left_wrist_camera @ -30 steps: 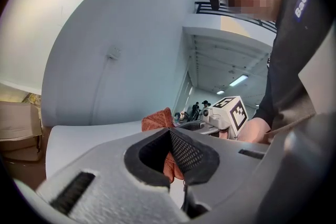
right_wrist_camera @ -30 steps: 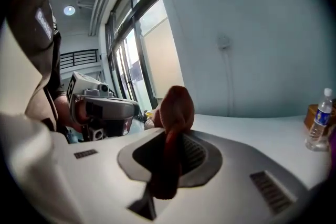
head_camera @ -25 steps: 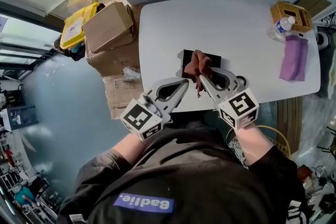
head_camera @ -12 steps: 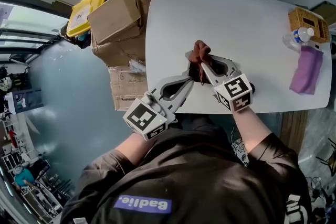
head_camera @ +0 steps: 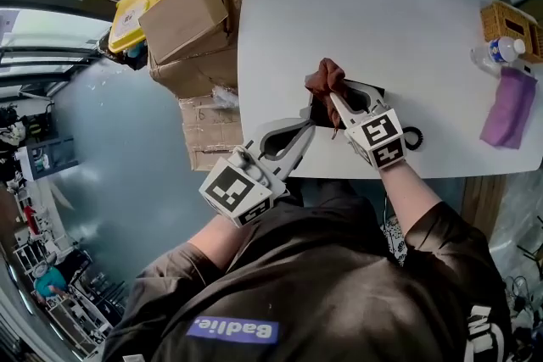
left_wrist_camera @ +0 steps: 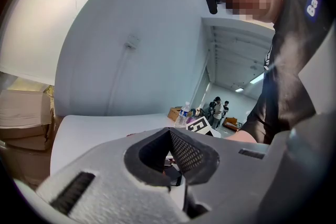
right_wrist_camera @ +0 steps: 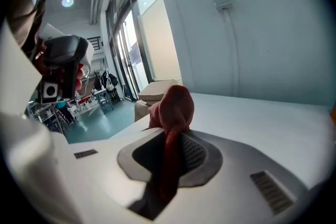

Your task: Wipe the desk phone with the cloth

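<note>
The brown-red cloth [head_camera: 326,78] is pinched in the right claw [head_camera: 336,100], whose two sides are closed on it. In the right gripper view the cloth [right_wrist_camera: 173,106] runs down between the ribbed pads, and its bunched end stands up beyond the tips of this claw [right_wrist_camera: 171,136]. In the head view the bunch lies over the far left part of the black desk phone [head_camera: 370,87], but it is not possible to tell if it touches the phone. The phone lies on the white counter [head_camera: 407,21], close to the near edge and a little right of the middle, and the right claw partly covers it. The left claw [head_camera: 305,130] is pressed together and holds nothing. In its own view the tips meet [left_wrist_camera: 169,132], and only a hollow stays open between the pads behind them. It hovers over the near edge of the counter, just beside the left side of the phone. Far to the right on the counter there are a water bottle [head_camera: 501,51], a wicker basket [head_camera: 509,19] and a purple cloth [head_camera: 507,106]. To the left of the counter, cardboard boxes [head_camera: 182,23] are piled on the floor.
</note>
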Action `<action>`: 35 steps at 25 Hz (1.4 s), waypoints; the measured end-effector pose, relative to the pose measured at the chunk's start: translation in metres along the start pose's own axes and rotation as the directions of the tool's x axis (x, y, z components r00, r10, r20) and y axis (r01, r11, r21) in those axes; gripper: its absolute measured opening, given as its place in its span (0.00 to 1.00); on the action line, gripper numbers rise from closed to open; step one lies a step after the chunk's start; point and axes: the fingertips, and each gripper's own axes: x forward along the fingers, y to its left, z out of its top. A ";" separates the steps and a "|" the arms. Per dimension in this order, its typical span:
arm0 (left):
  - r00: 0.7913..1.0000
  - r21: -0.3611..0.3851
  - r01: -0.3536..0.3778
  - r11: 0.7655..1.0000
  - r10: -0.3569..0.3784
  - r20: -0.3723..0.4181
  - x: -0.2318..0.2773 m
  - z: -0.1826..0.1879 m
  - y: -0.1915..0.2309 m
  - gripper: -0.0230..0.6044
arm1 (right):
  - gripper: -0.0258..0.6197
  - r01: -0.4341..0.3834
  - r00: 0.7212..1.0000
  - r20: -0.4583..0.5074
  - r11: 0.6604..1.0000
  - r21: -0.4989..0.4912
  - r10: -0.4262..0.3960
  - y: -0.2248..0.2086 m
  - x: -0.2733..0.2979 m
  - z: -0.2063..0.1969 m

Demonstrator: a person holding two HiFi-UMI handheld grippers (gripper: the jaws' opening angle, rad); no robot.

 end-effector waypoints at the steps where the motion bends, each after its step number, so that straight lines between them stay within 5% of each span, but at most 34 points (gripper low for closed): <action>1: 1.000 0.000 -0.001 1.000 0.001 -0.004 0.001 -0.001 0.000 0.05 | 0.15 0.006 1.000 -0.001 1.000 -0.002 -0.006 -0.002 -0.001 -0.002; 24: 0.994 0.014 0.090 0.996 -0.089 -0.065 0.010 -0.019 -0.037 0.05 | 0.15 0.280 0.957 -0.118 0.949 0.141 -0.265 -0.085 -0.074 -0.101; 29: 0.993 0.035 0.111 0.993 -0.110 -0.047 -0.006 -0.013 -0.043 0.05 | 0.15 0.306 0.952 -0.083 0.937 0.171 -0.295 -0.068 -0.083 -0.077; 35: 0.993 0.056 0.119 0.991 -0.118 -0.014 -0.032 0.001 -0.043 0.05 | 0.15 0.210 0.977 -0.004 0.966 0.151 -0.212 -0.009 -0.069 -0.022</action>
